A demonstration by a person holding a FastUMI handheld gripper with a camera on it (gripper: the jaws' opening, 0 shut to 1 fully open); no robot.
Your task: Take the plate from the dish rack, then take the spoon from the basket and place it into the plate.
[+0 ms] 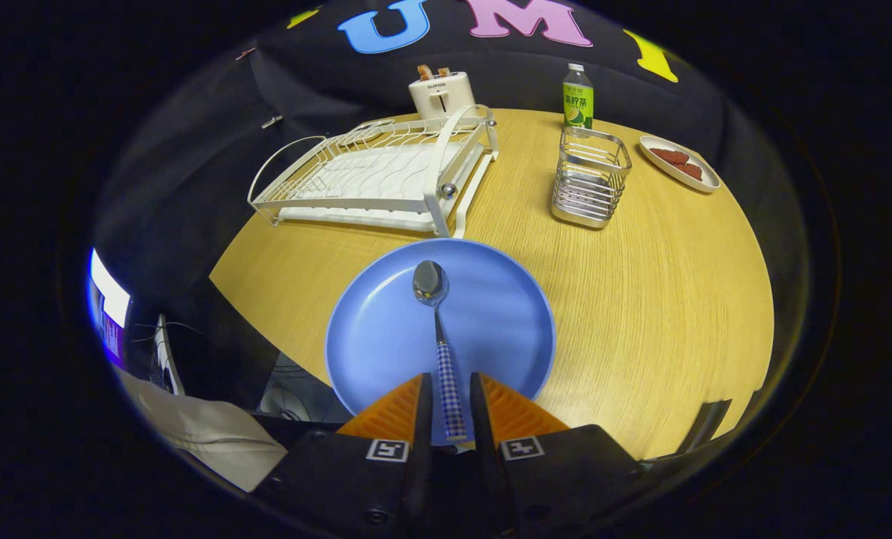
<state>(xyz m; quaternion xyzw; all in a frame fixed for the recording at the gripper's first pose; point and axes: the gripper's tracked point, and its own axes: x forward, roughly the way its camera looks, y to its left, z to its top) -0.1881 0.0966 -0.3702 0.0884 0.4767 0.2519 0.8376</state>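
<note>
Straight ahead of the gripper (pixel 450 400) lies the spoon (pixel 437 329), its long axis running directly away along the fingers; the checked handle sits between them, bowl beyond over the middle of the plate (pixel 386 337); the fingers seem closed against the handle, though a thin gap cannot be ruled out; the spoon is steel with a blue-and-white handle; rack (pixel 374 176) and basket (pixel 589 178) stand well beyond, apart.
</note>
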